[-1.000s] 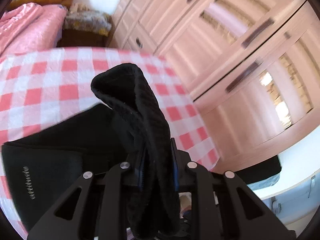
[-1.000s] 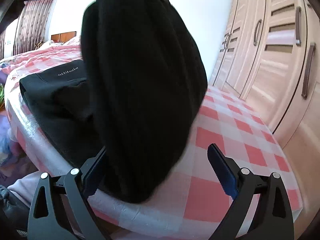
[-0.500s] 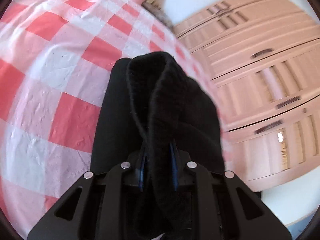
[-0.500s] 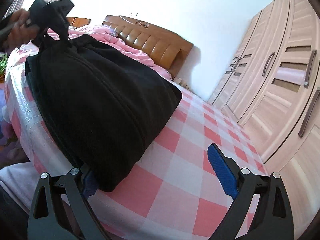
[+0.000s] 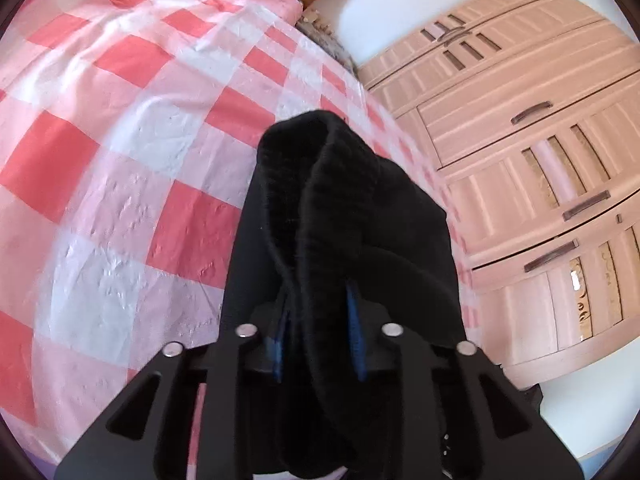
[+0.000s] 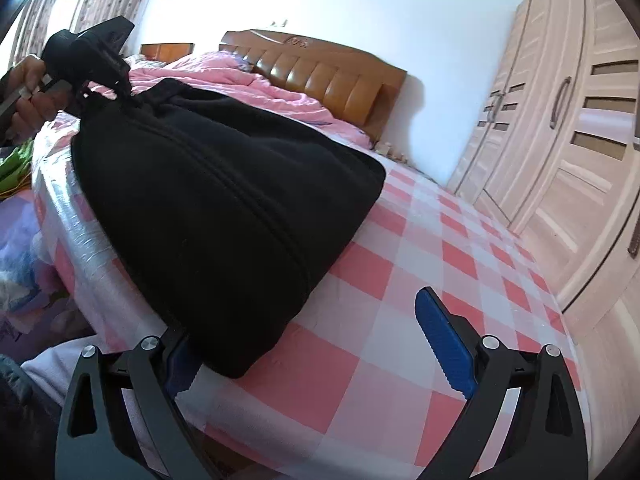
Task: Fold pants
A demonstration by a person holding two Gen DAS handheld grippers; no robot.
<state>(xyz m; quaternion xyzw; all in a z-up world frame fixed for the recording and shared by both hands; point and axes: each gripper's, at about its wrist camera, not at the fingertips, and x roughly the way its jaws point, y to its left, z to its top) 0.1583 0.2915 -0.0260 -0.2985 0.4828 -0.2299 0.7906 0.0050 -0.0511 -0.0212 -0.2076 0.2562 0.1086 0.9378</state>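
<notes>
Bedroom: pink-and-white checked bedspread (image 6: 400,280) over the bed, brown padded headboard (image 6: 320,76) behind, pale wardrobe (image 6: 580,140) along the right.

Pants (image 6: 224,208), black, lying in a thick doubled heap on the near left part of the bedspread, close to the edge of the bed. Looks like at least one fold laid over, judging by the layered bulk and the long seam running down the top layer. Not flat or squared yet: far end drawn up into a peak where the left gripper (image 6: 92,56) has it, near end sagging toward the bed edge.

Left gripper (image 5: 318,320) with a ribbed band of the pants (image 5: 360,220) between its blue pads, jaws opening, cloth touching both pads as far as can be seen. Reads as the let-go at the end of a fold. Right gripper (image 6: 308,332) spread wide and grasping nothing, near corner of the pants resting against its left finger.

Probably left to do: release, smooth the heap, perhaps one more fold, then tidy the edges.

Hard to make out: which part is waistband and which is leg ends, how many layers lie underneath, and whether the lower layers line up. Left pad of the right gripper mostly covered by cloth. Only part of a hand (image 6: 28,92) showing at the left edge, behind the left gripper.
</notes>
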